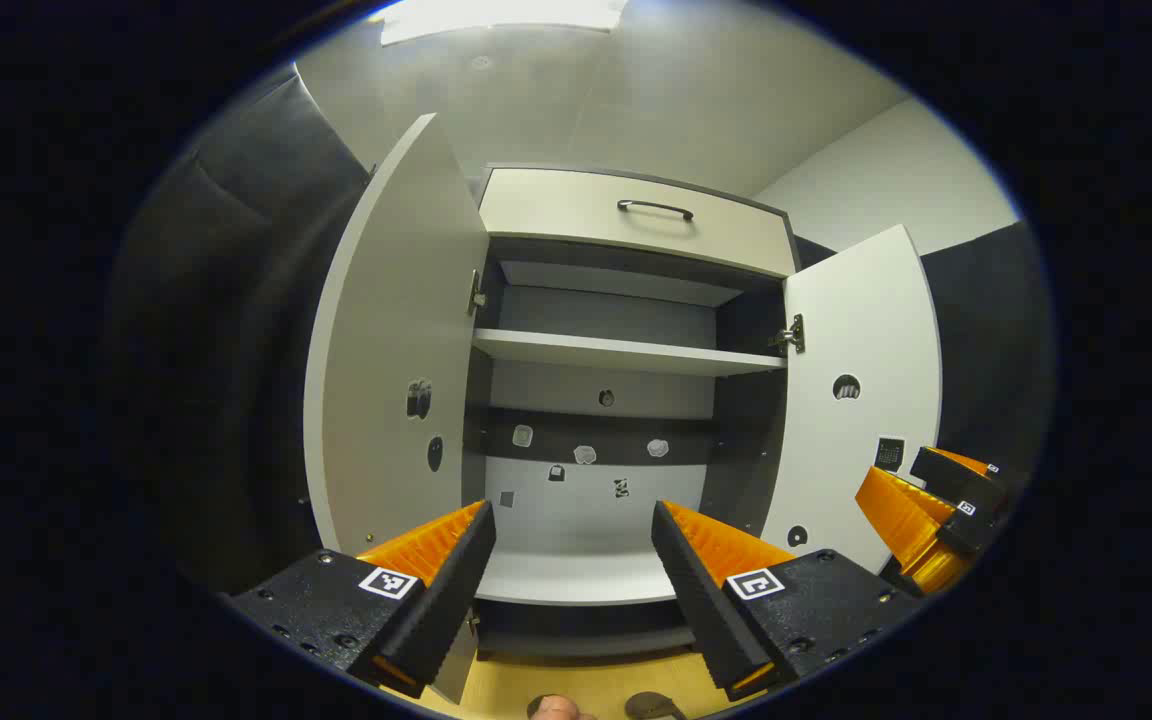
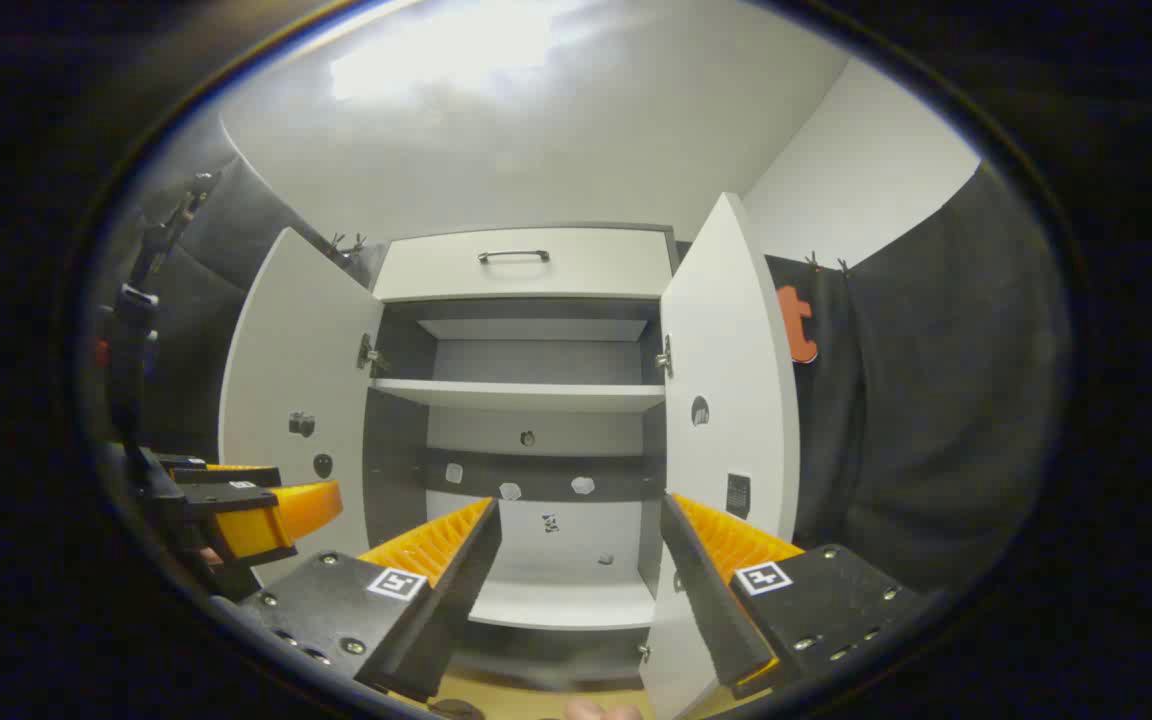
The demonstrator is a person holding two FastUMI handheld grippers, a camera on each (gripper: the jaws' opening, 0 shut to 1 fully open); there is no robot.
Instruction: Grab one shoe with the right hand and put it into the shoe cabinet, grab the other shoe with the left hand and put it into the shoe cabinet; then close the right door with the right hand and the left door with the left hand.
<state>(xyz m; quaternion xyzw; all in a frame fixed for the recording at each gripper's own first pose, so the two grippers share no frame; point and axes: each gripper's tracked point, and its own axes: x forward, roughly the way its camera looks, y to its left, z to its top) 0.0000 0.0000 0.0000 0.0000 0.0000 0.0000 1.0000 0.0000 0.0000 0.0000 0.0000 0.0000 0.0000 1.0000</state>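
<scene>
The shoe cabinet stands straight ahead with both doors swung wide. Its left door and right door are pale panels with small stickers. A pale lower shelf and an upper shelf lie inside. My left gripper is open in front of the lower shelf, holding nothing. In the right gripper view the same cabinet faces me, and my right gripper is open with nothing between its fingers. The right gripper hovers beside the right door; the left gripper hangs in front of the left door.
A drawer with a dark handle tops the cabinet. Black cloth walls flank it on both sides. A strip of wooden floor lies below the cabinet's base. Small stickers dot the back panel.
</scene>
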